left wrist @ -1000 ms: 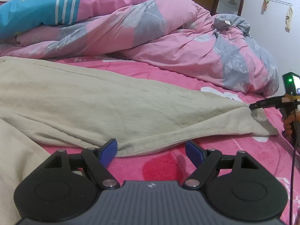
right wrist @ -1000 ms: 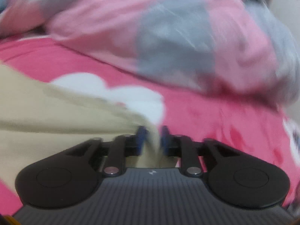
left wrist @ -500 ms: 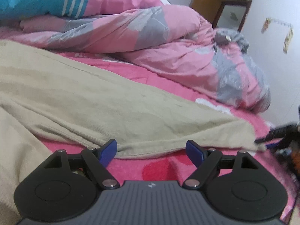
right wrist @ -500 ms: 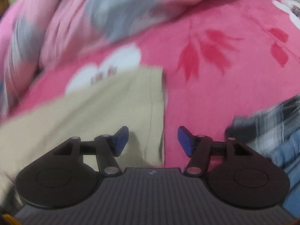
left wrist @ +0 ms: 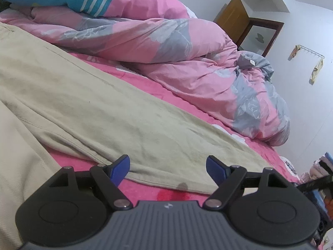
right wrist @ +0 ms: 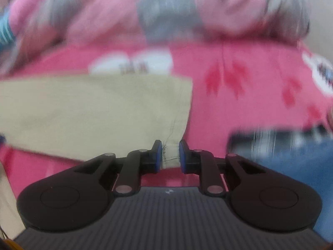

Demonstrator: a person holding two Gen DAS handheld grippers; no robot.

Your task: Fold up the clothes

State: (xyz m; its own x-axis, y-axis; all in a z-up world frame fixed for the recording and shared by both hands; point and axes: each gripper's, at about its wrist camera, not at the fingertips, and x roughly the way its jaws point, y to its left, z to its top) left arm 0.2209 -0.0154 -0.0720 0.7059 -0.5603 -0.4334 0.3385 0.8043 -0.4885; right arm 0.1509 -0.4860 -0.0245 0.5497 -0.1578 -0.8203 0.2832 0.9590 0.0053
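Pinching the hem corner of the long beige cotton trouser leg (right wrist: pixel 93 112) between narrowed fingers, the right gripper (right wrist: pixel 168 156) has just been closing, while the left gripper (left wrist: pixel 167 167) gapes wide, empty, over the leg's near edge on the pink bed (left wrist: pixel 143 189), leg running lengthwise between them.

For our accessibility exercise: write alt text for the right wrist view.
The right claw is closing on the hem corner of beige trousers spread on a pink floral bedsheet. A rumpled pink-and-grey duvet lies behind, blue denim at right; the picture is motion-blurred.

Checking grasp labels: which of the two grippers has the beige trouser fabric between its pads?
The right gripper, jaws just closing on the beige trouser hem; the left gripper stands open, nothing between.
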